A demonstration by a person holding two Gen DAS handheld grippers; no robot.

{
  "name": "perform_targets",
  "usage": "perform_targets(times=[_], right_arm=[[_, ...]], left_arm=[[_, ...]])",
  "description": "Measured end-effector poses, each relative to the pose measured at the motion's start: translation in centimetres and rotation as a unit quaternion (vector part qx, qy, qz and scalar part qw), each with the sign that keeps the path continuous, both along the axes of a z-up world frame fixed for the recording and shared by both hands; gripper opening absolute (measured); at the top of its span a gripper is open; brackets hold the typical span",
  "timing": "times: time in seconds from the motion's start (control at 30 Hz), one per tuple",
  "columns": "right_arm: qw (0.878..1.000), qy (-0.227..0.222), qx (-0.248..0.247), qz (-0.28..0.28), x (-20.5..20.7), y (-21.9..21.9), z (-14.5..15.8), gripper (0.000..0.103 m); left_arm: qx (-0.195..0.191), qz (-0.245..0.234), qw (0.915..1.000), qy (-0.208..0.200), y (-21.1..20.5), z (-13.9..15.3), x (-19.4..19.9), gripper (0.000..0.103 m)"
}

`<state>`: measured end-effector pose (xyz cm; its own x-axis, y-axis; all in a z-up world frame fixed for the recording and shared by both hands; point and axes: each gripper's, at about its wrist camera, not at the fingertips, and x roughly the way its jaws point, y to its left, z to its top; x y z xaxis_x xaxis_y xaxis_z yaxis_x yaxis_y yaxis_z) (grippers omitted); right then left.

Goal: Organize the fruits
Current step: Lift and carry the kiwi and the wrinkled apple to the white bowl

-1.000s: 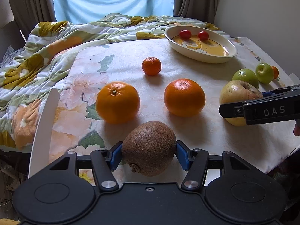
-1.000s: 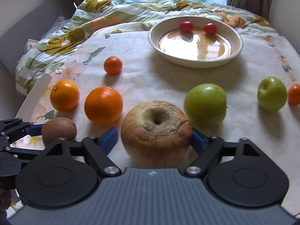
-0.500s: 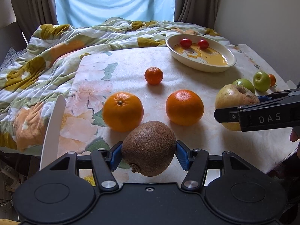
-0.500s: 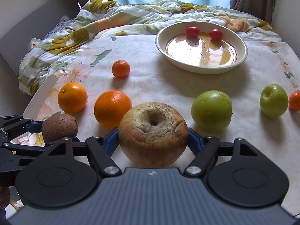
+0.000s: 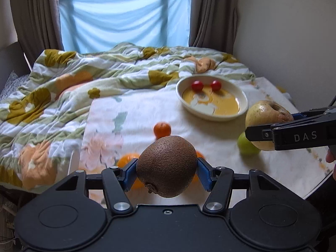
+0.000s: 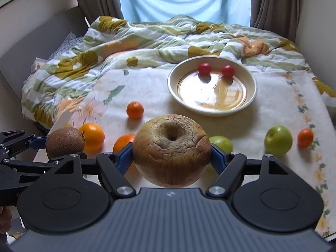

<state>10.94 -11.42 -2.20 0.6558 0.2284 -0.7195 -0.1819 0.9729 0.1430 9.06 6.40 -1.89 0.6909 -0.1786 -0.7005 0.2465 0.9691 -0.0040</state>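
My left gripper (image 5: pixel 167 171) is shut on a brown kiwi (image 5: pixel 167 166), held above the table. My right gripper (image 6: pixel 171 155) is shut on a large wrinkled yellow-brown apple (image 6: pixel 171 149), also lifted clear of the cloth. From the left wrist view the apple (image 5: pixel 266 115) and the right gripper's finger sit at the right. In the right wrist view the kiwi (image 6: pixel 65 141) hangs at the left. A cream bowl (image 6: pixel 212 109) with two red cherry tomatoes (image 6: pixel 204 68) stands at the back of the table.
On the floral cloth lie two oranges (image 6: pixel 92 135), a small mandarin (image 6: pixel 135 110), two green apples (image 6: pixel 278 139) and a small orange fruit (image 6: pixel 305 137) at the right edge. A rumpled floral quilt (image 6: pixel 126 42) covers the back and left. Curtains and a window stand behind.
Both grippers have risen with their fruits, so the table and bowl sit lower and farther in both views. The kiwi and the apple stay gripped as before.
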Motion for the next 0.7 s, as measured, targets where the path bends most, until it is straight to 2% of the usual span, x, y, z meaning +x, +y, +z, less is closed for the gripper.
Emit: perform_targets(times=[0.2,0.4,0.53,0.7], right_arm=[[1.0,-0.023,-0.01,-0.013,0.8,-2.4,3.5,0.09],[0.999,-0.038,-0.011,-0.008,3.5,-5.1,5.7,0.09],[0.999,-0.043,-0.012,-0.002,6.2,-6.9,6.3,0.09],[0.999,-0.042,-0.015,0.012,10.2,-9.1,6.0,0.09]], left_arm=[[-0.008,0.004,0.9995,-0.03,-1.5,3.2,2.2,0.063],[-0.01,0.018,0.9985,-0.052,-3.4,5.7,5.7,0.063],[-0.006,0.024,0.998,-0.058,-5.2,6.3,8.5,0.063],[0.001,0.031,0.9982,-0.05,-7.7,5.7,12.7,0.063]])
